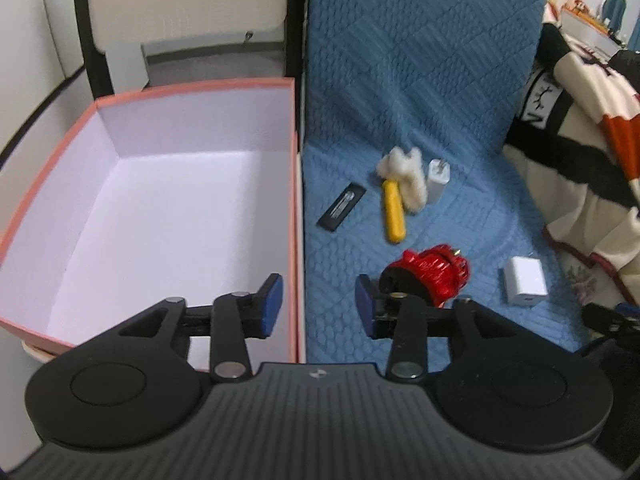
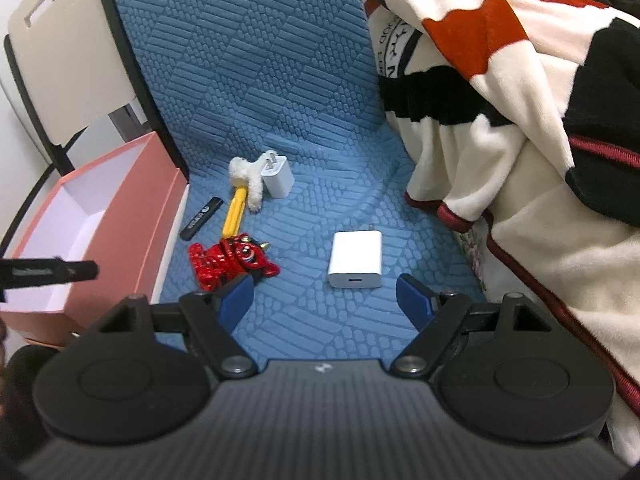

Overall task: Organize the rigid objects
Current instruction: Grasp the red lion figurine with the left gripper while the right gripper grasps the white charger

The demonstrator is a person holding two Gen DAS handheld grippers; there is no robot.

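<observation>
Hovering: left hand-held gripper (image 1: 319,300) spread over pink box (image 1: 298,200) edge | right hand-held gripper (image 2: 325,292) spread (nothing held) near white charger (image 2: 355,259) | red figurine (image 2: 228,260) left of charger

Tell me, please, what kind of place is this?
Probably a bedroom: the items lie on a blue quilted cover like a mattress, a plush patterned blanket is heaped beside them, and phone chargers and a pink box suggest a home.

Left black two-finger gripper with blue pads (image 1: 319,306) held level, jaws spread wide apart with nothing between them; right black two-finger gripper with blue pads (image 2: 325,296) likewise level and pointing forward, jaws spread wider, empty.
</observation>
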